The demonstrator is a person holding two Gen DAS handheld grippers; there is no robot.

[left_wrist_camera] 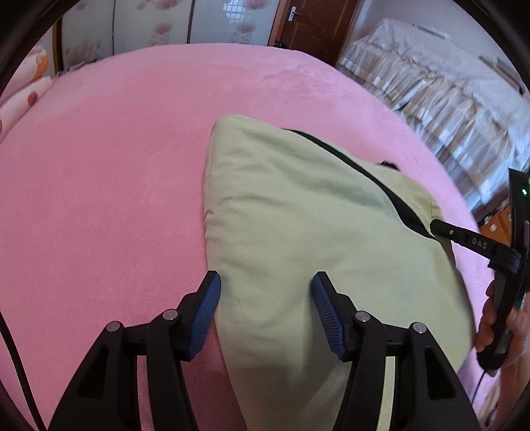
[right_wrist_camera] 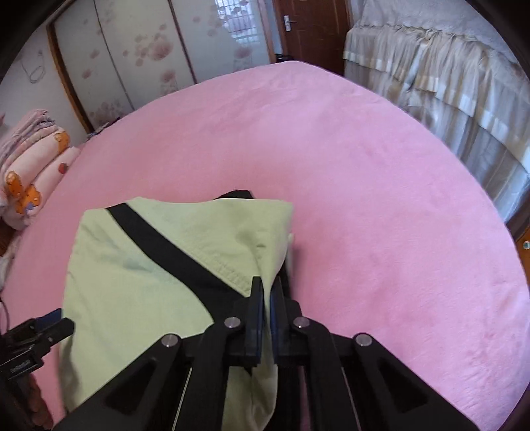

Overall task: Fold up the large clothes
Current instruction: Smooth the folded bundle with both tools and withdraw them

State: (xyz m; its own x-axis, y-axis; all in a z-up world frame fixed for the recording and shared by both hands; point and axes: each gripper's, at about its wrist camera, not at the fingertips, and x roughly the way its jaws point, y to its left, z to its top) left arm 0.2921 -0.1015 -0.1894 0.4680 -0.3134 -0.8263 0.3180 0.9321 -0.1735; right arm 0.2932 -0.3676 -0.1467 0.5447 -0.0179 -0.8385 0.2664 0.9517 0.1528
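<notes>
Your pale green folded cloth garment with a black diagonal strap (left_wrist_camera: pixel 298 212) lies on the pink fleece-covered bed (left_wrist_camera: pixel 99 182), toward the near edge and well short of the far edge by the brown wooden door (right_wrist_camera: pixel 311 30). Its long axis runs from the near edge away toward the far edge, with one folded end pointing at the door side; the black strap crosses it on a slant. Your left tool (left_wrist_camera: pixel 265 288) stands about half open over the garment's near left corner, its blue ribbed pads (left_wrist_camera: pixel 326 315) on either side of the cloth edge, and I cannot tell whether they press on it. Your right tool (right_wrist_camera: pixel 266 295) is pinched almost shut on the green fabric at the garment's near right corner, where a hemmed edge meets the strap, and the cloth rises into the jaws there. Your right hand (left_wrist_camera: pixel 497 318) shows on that tool's handle in the left wrist view. A stack of pink patterned folded quilts (right_wrist_camera: pixel 33 172) sits by the bed's left edge.
</notes>
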